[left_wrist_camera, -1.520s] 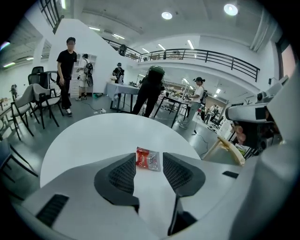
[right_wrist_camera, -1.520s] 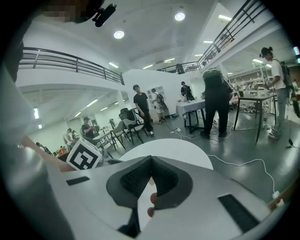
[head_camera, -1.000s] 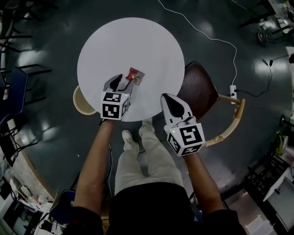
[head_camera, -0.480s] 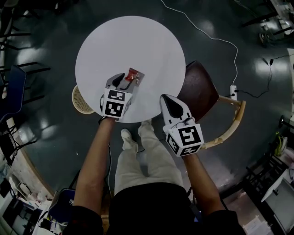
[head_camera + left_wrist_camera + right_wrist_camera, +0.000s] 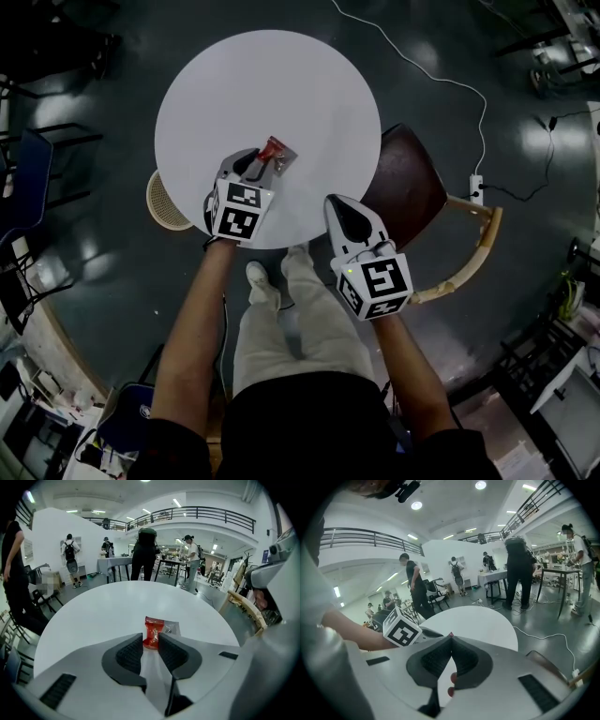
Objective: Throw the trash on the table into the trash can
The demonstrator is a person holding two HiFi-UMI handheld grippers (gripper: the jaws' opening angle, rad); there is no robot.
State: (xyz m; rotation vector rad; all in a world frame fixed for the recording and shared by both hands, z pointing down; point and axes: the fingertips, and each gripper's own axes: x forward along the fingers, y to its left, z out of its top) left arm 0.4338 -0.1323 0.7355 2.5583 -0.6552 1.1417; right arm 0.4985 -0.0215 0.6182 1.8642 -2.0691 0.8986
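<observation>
Head view: a small red-and-clear plastic wrapper (image 5: 276, 155) is seen lying on the round white table (image 5: 272, 84), at 1 o'clock just off the tips of the left tongs (image 5: 259, 165). The right tongs (image 5: 341, 204) are held well apart, at 4 o'clock, so the left is nearer.

Left gripper view: the jaws have just been closing and are part-closed. The wrapper's near end is framed between the tips, its long axis running 12 to 6, and no pinch is made out.

Right gripper view: the jaws are pressed together, with nothing between them.
</observation>
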